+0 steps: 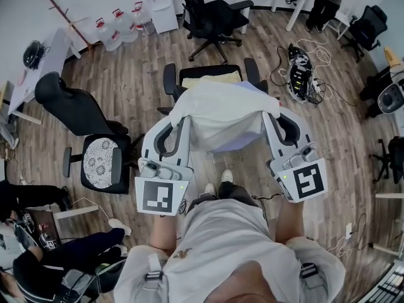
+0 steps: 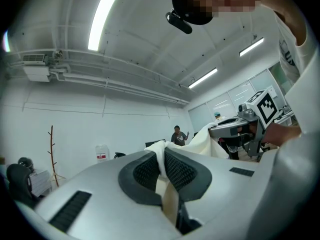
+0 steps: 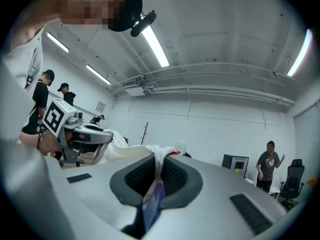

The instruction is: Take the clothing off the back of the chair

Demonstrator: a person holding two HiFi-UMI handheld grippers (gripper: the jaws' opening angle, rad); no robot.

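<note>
A white garment (image 1: 221,118) hangs spread between my two grippers, above the black office chair (image 1: 211,74) with a cream cushion on its seat. My left gripper (image 1: 178,120) is shut on the garment's left corner; in the left gripper view the white cloth (image 2: 161,159) is pinched between the black pads. My right gripper (image 1: 270,113) is shut on the right corner, and the right gripper view shows cloth (image 3: 159,166) clamped in its jaws. The garment hides the chair's backrest from above.
Another black chair (image 1: 88,137) with a patterned seat pad stands at the left, a third chair (image 1: 211,11) farther back. Water bottles (image 1: 117,27) line the far wall. Cables and a device (image 1: 302,71) lie on the floor at right. A person (image 1: 331,2) stands by the far desk.
</note>
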